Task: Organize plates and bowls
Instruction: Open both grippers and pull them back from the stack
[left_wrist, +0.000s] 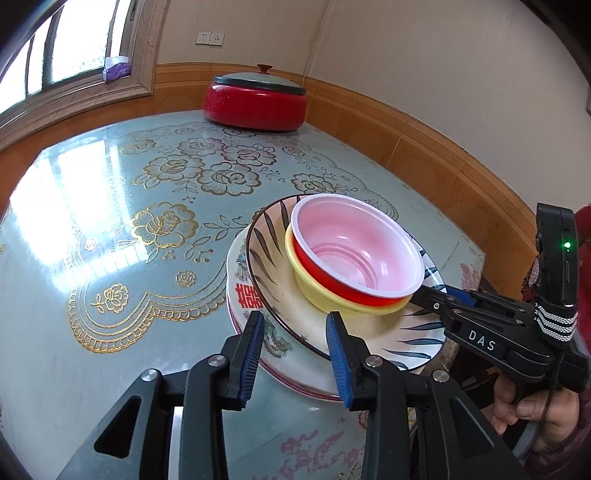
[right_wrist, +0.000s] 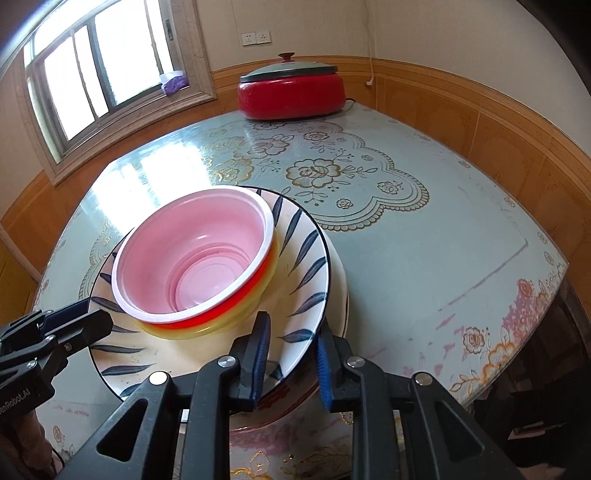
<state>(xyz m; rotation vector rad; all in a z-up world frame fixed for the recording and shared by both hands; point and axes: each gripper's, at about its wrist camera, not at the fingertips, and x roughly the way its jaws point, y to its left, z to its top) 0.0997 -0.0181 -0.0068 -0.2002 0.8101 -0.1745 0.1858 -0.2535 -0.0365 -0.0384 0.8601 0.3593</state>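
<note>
A red bowl with a pink inside (left_wrist: 354, 254) (right_wrist: 199, 258) sits nested in a yellow bowl (left_wrist: 321, 295) (right_wrist: 221, 321). Both rest on a blue-leaf plate (left_wrist: 266, 258) (right_wrist: 306, 254), which lies on a white plate with a red character (left_wrist: 245, 295) (right_wrist: 273, 398). My left gripper (left_wrist: 295, 350) is open, its fingers astride the near rims of the plates. My right gripper (right_wrist: 291, 354) is open, its fingers astride the leaf plate's rim; it also shows in the left wrist view (left_wrist: 436, 295), with its tip at the bowls' right side.
The stack stands on a glass-topped table with a gold floral cloth (left_wrist: 129, 240) (right_wrist: 406, 240). A red lidded pot (left_wrist: 256, 98) (right_wrist: 291, 90) stands at the far edge by the wall. The table's right edge (right_wrist: 535, 332) is close to the stack.
</note>
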